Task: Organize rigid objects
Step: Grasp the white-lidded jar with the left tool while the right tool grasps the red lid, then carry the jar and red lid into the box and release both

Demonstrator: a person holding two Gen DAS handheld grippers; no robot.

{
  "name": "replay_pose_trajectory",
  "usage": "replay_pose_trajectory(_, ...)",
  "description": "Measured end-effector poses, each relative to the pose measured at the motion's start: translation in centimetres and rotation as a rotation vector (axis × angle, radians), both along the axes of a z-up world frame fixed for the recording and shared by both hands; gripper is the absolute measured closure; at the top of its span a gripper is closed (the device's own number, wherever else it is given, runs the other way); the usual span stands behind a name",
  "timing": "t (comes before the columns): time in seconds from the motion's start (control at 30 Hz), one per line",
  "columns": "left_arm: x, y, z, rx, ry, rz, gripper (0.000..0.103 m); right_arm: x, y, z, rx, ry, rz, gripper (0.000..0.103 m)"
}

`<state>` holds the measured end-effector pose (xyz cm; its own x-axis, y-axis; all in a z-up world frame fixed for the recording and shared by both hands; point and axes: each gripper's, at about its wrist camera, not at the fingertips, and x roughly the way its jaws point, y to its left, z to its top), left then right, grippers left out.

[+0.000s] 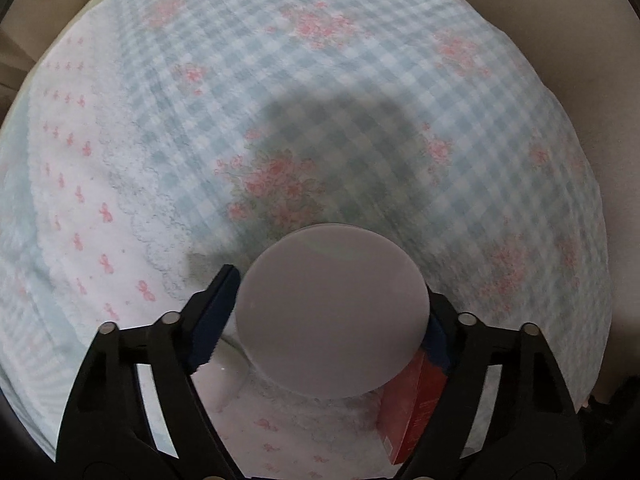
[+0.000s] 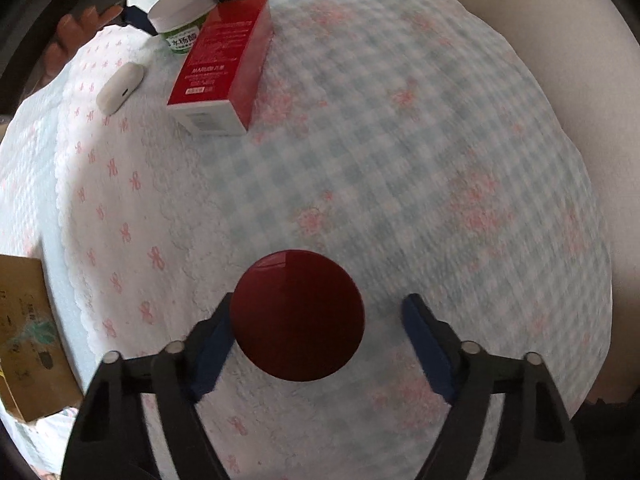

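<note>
Both tongs settling onto round-lidded jars on the gingham-clothed bench

Left view: our left tongs (image 1: 332, 312) clasp the matte white lid (image 1: 332, 312) beside a red carton (image 1: 416, 404). Right view: our right tongs (image 2: 316, 330) straddle the glossy dark-red lid (image 2: 298, 316), one pad touching, the other apart; we judge squeezing shut comes next, then lifting.

A dark red round lid (image 2: 297, 315) sits between the right gripper (image 2: 320, 336) fingers, touching the left one.
</note>
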<state>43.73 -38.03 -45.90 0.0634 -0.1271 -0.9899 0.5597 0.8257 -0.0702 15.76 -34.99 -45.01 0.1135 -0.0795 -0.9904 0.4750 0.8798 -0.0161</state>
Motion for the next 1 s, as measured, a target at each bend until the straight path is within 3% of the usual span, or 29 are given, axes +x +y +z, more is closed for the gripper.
replay_pose_trajectory(0.03, -0.1, -0.1, 0.0, -0.011, 0.004, -0.008, 0.034, -0.1, 0.2, -0.1, -0.004, 0.002, 0.006, 0.031)
replay_pose_trajectory(0.2, -0.4, -0.3, -0.3, -0.015, -0.01, -0.017, 0.034, 0.7, 1.6, -0.6, -0.011, -0.016, 0.064, 0.052)
replay_pose_trajectory(0.43, -0.6, 0.1, 0.5, -0.027, -0.033, -0.022, 0.035, 0.6, 2.4, -0.5, -0.009, -0.02, 0.087, 0.053)
replay_pose_trajectory(0.73, -2.0, 2.2, 5.6, -0.082, -0.099, -0.018, 0.035, 0.3, 0.5, 1.1, -0.012, -0.05, 0.089, 0.053)
replay_pose_trajectory(1.0, -4.3, 6.2, 12.4, -0.127, -0.158, 0.029, 0.035, 0.5, -0.3, 5.4, -0.067, -0.137, 0.095, 0.053)
